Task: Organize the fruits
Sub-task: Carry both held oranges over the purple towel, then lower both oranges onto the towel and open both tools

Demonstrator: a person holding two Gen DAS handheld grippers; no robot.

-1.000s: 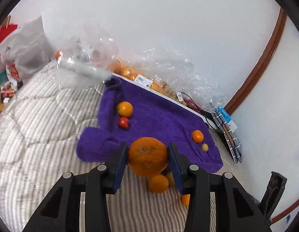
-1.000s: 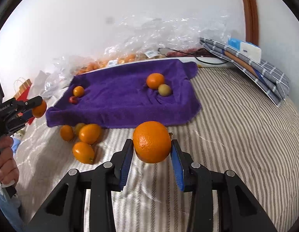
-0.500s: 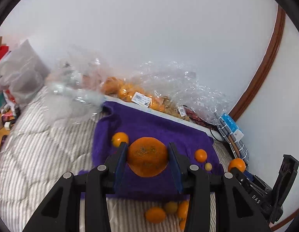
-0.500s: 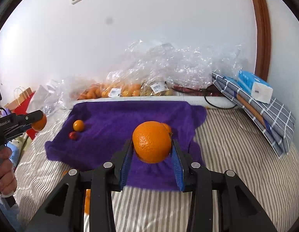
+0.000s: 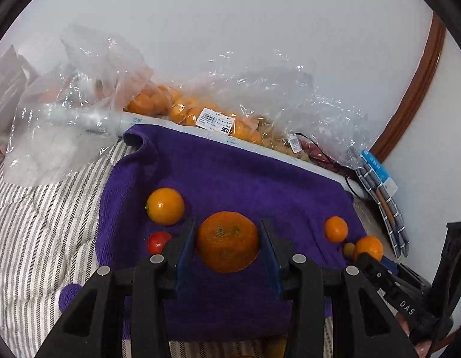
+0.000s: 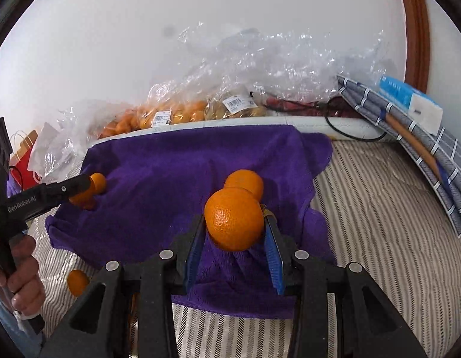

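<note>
Clearly, my left gripper [image 5: 227,246] clamped a rough-skinned mandarin [image 5: 227,241] above the purple towel [image 5: 230,173], while my right gripper [image 6: 234,232] pinched a smooth orange [image 6: 234,218] over the same towel. I read "GenRobot.AI" on the left tool's arm and "DAS" on the right's; the bagged fruit [image 5: 182,109] carried barcode price stickers.

The middle of the purple towel [image 5: 230,179] lies open between a left cluster, orange [image 5: 165,205] and red fruit [image 5: 157,242], and a right cluster led by a small orange [image 5: 336,229]. Plastic bags [image 5: 245,113] block the far edge.
</note>
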